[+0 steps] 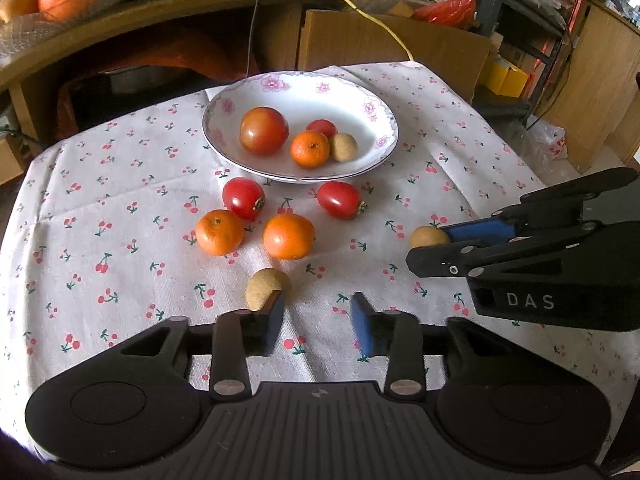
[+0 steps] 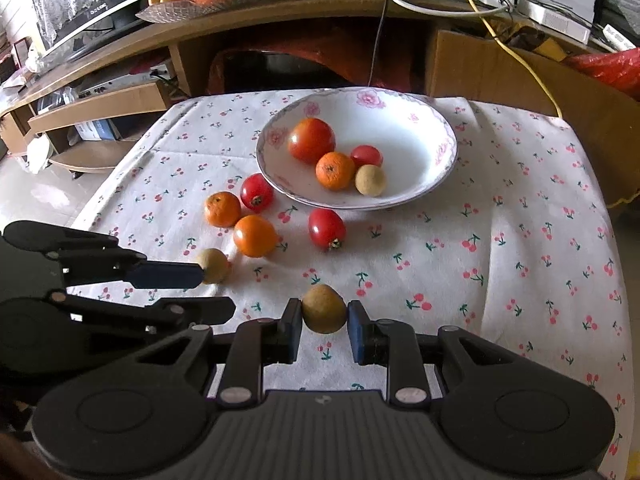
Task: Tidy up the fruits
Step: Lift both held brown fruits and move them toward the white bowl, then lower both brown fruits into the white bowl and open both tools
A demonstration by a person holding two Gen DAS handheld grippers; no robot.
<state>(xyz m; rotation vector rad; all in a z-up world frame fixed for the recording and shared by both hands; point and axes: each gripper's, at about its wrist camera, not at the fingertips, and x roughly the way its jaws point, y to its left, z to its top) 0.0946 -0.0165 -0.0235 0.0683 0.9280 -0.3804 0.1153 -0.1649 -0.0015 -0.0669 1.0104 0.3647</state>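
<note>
On the cherry-print cloth that covers the table stands a white plate with a pink floral rim, and everything else is placed from it. Inside the plate lie a large tomato, a small red tomato, a small orange and a tan longan, the last three bunched together.

Just in front of the plate, on the cloth, sit two more red tomatoes, one to the left and one to the right. A little nearer to the cameras than those lie two oranges, side by side.

Nearer still, well apart from the plate, the left gripper has its fingers parted with bare cloth between them; a second longan rests on the cloth against the tip of the left-hand finger, outside the gap and not pinched.

To the right of that, also well in front of the plate, the right gripper is closed on a third longan, both blue pads pressing its sides. From these views I cannot tell whether this fruit is lifted off the cloth.
</note>
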